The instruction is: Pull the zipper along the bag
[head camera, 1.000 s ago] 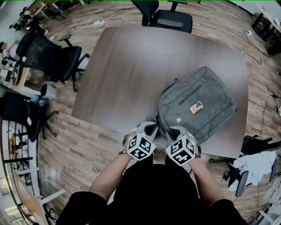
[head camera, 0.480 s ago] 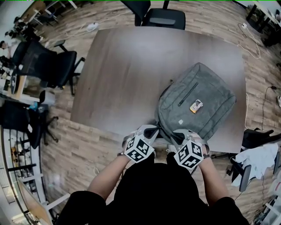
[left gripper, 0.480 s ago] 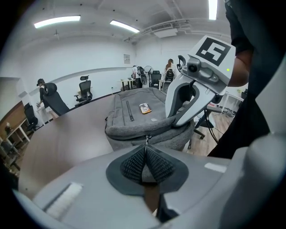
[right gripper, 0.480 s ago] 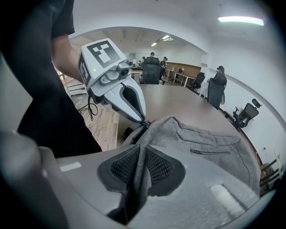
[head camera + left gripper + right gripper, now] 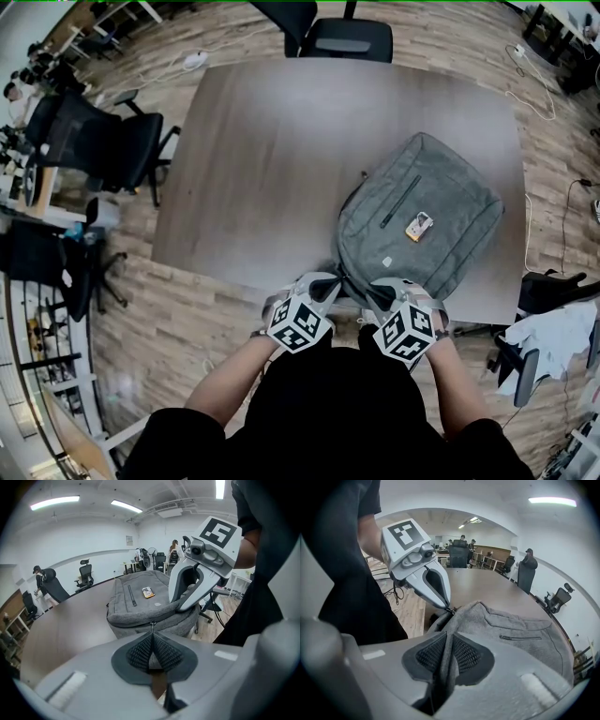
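A grey backpack (image 5: 419, 220) lies flat on the wooden table (image 5: 272, 159), its near end at the front edge. There my left gripper (image 5: 330, 279) is shut on the small zipper pull (image 5: 151, 628) on the bag's near side. In the left gripper view the pull stands straight up out of the closed pads (image 5: 140, 651). Just to its right, my right gripper (image 5: 377, 291) is shut on a fold of the bag's grey fabric (image 5: 446, 658), which runs down between its pads. In the right gripper view the left gripper (image 5: 449, 609) touches the bag at the zipper.
A small orange and white tag (image 5: 418, 226) lies on the bag's top, beside a closed pocket zipper (image 5: 398, 200). Office chairs stand at the table's far side (image 5: 342, 37) and left (image 5: 103, 141). People are in the room's background. A cable (image 5: 544, 103) lies on the floor at the right.
Both grippers have stayed at the bag's near end, drawn slightly back toward me. The bag has barely shifted. Neither grip has changed.
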